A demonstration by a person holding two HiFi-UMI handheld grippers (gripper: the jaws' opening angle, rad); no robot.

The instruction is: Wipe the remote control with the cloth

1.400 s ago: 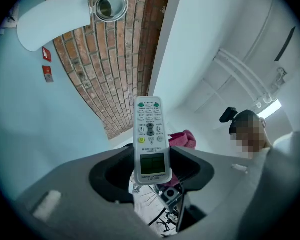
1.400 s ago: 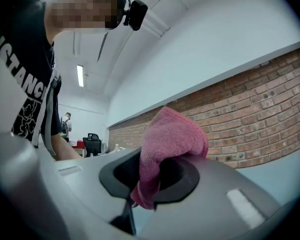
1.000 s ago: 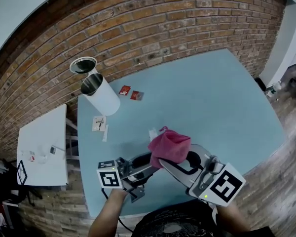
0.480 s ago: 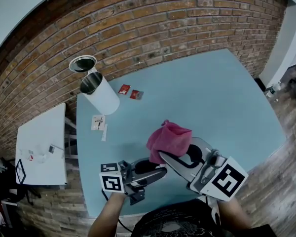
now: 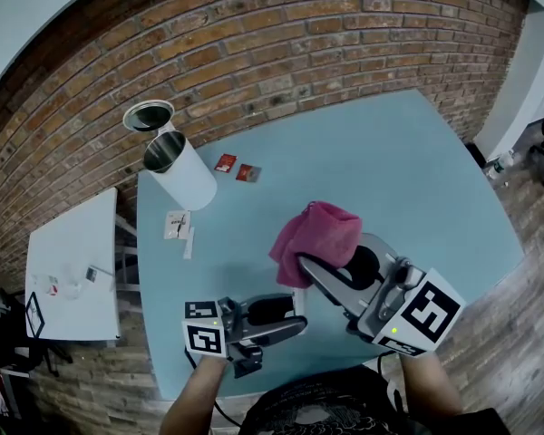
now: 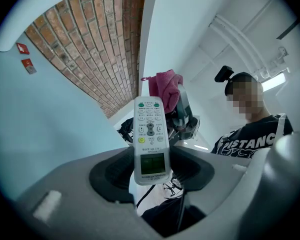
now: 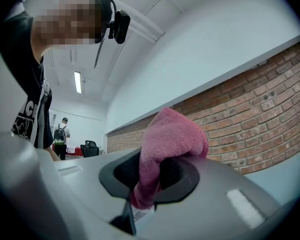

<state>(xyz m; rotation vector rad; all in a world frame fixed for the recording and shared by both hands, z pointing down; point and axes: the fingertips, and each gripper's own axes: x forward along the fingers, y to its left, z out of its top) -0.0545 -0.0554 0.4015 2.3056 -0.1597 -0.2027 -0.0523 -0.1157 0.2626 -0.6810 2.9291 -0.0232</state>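
A white remote control (image 6: 150,139) with a small screen and several buttons stands up between the jaws of my left gripper (image 6: 150,170), which is shut on its lower end. In the head view the left gripper (image 5: 290,314) lies near the front edge of the blue table (image 5: 390,170), and the remote is mostly hidden there. My right gripper (image 5: 325,263) is shut on a pink cloth (image 5: 315,232), bunched above its jaws. The cloth (image 7: 171,139) hangs up and to the right of the remote, apart from it. From the left gripper view the cloth (image 6: 162,86) shows beyond the remote's top.
A white cylinder (image 5: 183,176) lies on its side at the table's back left, with a round metal tin (image 5: 149,116) behind it. Two red packets (image 5: 236,168) and paper slips (image 5: 177,226) lie nearby. A white side table (image 5: 72,270) stands left. A brick wall runs behind.
The right gripper has lifted the pink cloth up and to the right, off the left gripper's end. The left gripper has slid slightly toward the table's front edge.
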